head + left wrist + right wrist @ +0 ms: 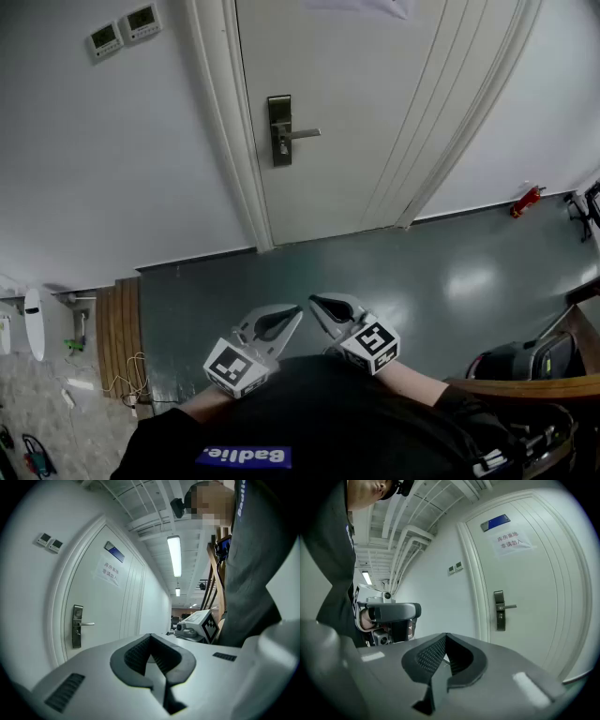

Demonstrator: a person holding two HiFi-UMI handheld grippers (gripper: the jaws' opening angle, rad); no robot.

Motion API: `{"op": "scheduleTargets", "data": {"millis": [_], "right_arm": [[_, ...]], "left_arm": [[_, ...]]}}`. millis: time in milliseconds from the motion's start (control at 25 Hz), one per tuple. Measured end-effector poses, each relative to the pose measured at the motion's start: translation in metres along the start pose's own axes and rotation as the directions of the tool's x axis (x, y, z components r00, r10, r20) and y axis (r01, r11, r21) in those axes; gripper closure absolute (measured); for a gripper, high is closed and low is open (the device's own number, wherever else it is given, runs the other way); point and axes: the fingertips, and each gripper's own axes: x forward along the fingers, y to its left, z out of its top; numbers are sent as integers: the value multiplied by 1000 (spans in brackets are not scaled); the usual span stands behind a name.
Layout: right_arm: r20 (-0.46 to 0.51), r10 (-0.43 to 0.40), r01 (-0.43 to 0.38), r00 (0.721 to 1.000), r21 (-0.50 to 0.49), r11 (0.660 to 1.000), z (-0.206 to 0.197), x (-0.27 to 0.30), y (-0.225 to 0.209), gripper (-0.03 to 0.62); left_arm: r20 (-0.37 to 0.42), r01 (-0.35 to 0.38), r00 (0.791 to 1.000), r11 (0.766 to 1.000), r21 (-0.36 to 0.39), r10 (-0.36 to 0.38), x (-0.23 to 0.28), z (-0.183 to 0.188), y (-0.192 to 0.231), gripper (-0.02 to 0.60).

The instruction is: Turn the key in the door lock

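2 closed, empty: left gripper (296, 316), right gripper (314, 302); blue door plate (495, 522) only in gripper views

White door (375, 112), seemingly silver lock (279, 131)

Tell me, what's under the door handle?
Under the door handle, on the metal lock plate, sits a small round lock cylinder. Whether a key is in it is too small to tell, and the plate covers the lock's insides.

Two small control panels (124, 31) sit side by side on the white wall (141, 169). A red object (526, 201) lies on the grey floor (375, 272) against the skirting.
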Motion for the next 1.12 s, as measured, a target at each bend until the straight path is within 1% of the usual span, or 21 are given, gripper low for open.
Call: {"op": "scheduleTargets", "data": {"millis": [320, 520, 680, 800, 920, 1120], "right_arm": [[12, 7, -7, 1000, -7, 1000, 3, 2, -5, 592], [14, -2, 2, 1000, 9, 1000, 3, 2, -21, 592], [24, 14, -14, 1000, 6, 1000, 5, -1, -38, 592], [52, 34, -34, 998, 9, 999, 10, -5, -54, 592], [64, 45, -47, 997, 21, 999, 8, -7, -75, 592], [74, 47, -52, 996, 68, 996, 6, 2, -104, 592]], "left_arm": [[10, -22, 1000, 1000, -1, 22, 5, -1, 8, 588], [7, -32, 999, 999, -4, 32, 16, -1, 13, 588], [2, -46, 999, 999, -5, 46, 32, 5, 16, 588], [16, -80, 997, 997, 3, 80, 48, 10, 21, 588], [29, -115, 993, 993, -4, 115, 63, 12, 25, 588], [36, -166, 985, 986, -21, 166, 74, 10, 41, 588]]}}
